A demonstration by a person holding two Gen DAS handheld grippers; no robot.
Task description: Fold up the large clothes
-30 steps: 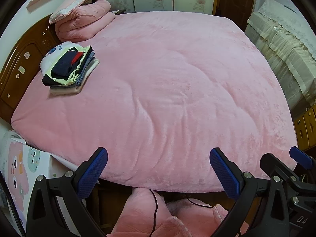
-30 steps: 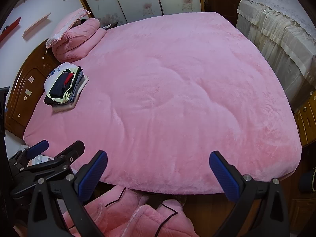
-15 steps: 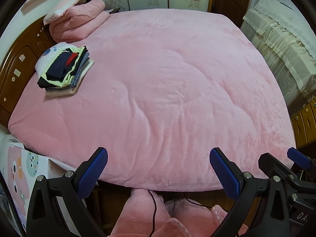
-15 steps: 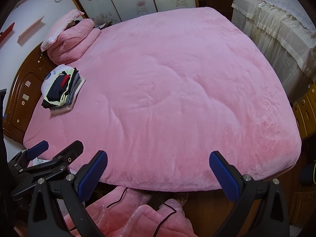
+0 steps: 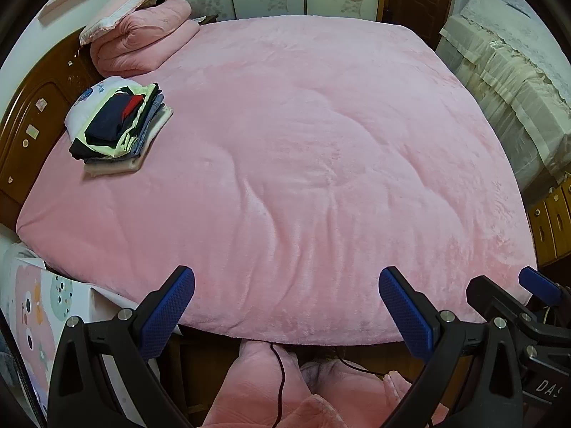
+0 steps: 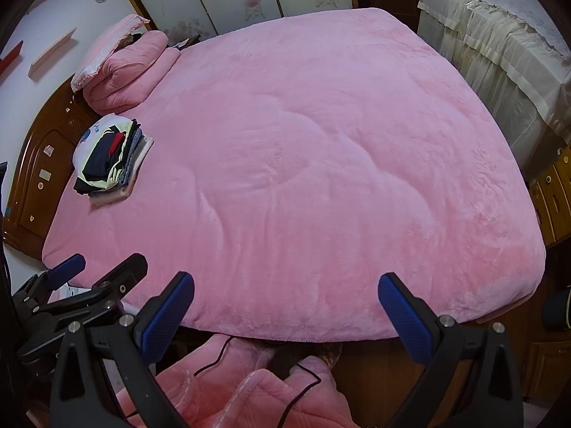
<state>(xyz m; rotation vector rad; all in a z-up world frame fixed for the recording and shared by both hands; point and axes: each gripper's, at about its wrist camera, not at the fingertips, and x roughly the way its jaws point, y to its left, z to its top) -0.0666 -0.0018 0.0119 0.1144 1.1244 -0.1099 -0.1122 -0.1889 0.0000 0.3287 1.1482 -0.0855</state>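
Fingers on my left gripper [image 5: 286, 308] spread wide, blue pads bare, nothing between them. Same on my right gripper [image 6: 286, 308]: jaws fully apart, holding nothing. Both hang off the near edge of the bed, side by side; right gripper shows at the right edge of the left wrist view, and the left one at lower left of the right wrist view.

Just below the fingers: pink fleece sleeves/legs of the person [image 5: 271, 388] w/ a thin black cable [image 6: 303, 378] across them.

Ahead of the fingers: pink blanket [image 5: 303, 149] spread flat over the whole bed, some shallow creases mid-way.

Far left of the fingers, near the wooden headboard [image 5: 32, 121]: stack of folded clothes [image 5: 119, 125], dark navy piece on top. Beyond it, folded pink quilt [image 5: 142, 39] w/ a pillow [image 5: 125, 0] on it.

Far right: cream lace-covered furniture [image 6: 499, 53].
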